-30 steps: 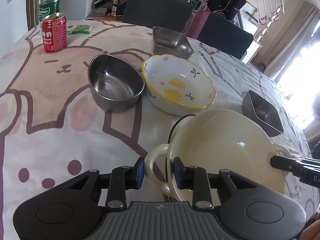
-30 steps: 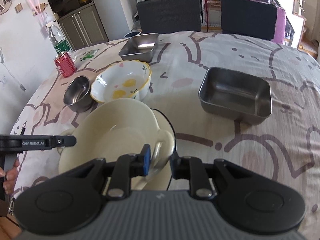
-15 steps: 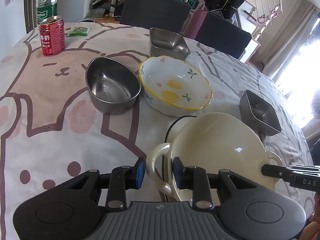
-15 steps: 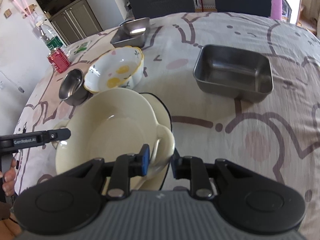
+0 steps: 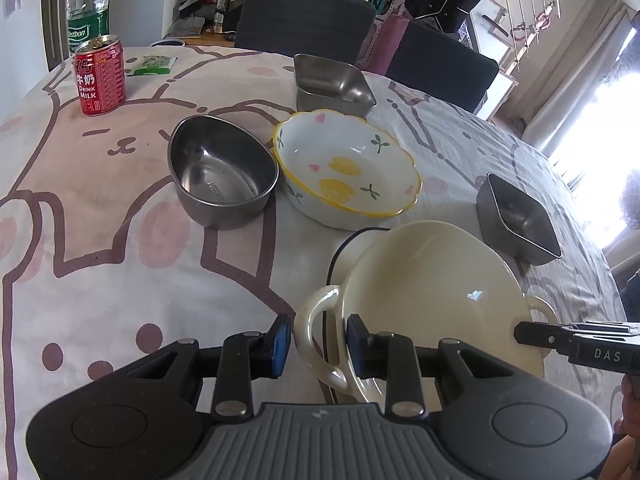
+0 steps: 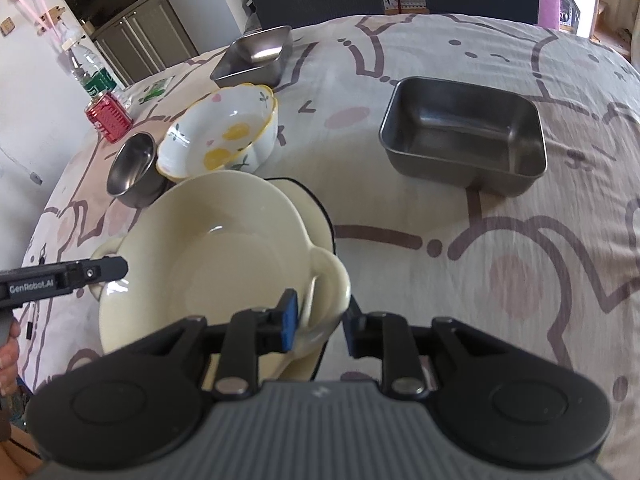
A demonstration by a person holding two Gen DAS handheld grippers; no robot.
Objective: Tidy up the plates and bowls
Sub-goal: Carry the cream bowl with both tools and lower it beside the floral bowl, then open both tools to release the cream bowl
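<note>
A cream two-handled bowl [image 5: 432, 280] [image 6: 208, 248] rests tilted over a cream plate with a black rim [image 5: 344, 248] [image 6: 320, 216], near the table's front edge. My left gripper [image 5: 318, 340] is shut on one loop handle, a blue pad on each side of it. My right gripper [image 6: 320, 320] is shut on the opposite handle. Each gripper's finger also shows in the other view, at the bowl's far handle. A flower-patterned bowl [image 5: 344, 168] [image 6: 224, 136] and a round steel bowl [image 5: 220, 176] [image 6: 134, 164] stand side by side just beyond.
A square steel dish [image 5: 332, 80] [image 6: 256, 54] sits further back and a rectangular steel tray [image 5: 516, 220] [image 6: 464, 136] to the right. A red milk can [image 5: 100, 76] and a water bottle [image 5: 88, 4] stand at the far left. Dark chairs [image 5: 304, 12] line the far edge.
The right gripper has rolled slightly, so its view of the table has tilted, and its pads stand a touch wider on the handle. The left gripper and bowl have stayed put.
</note>
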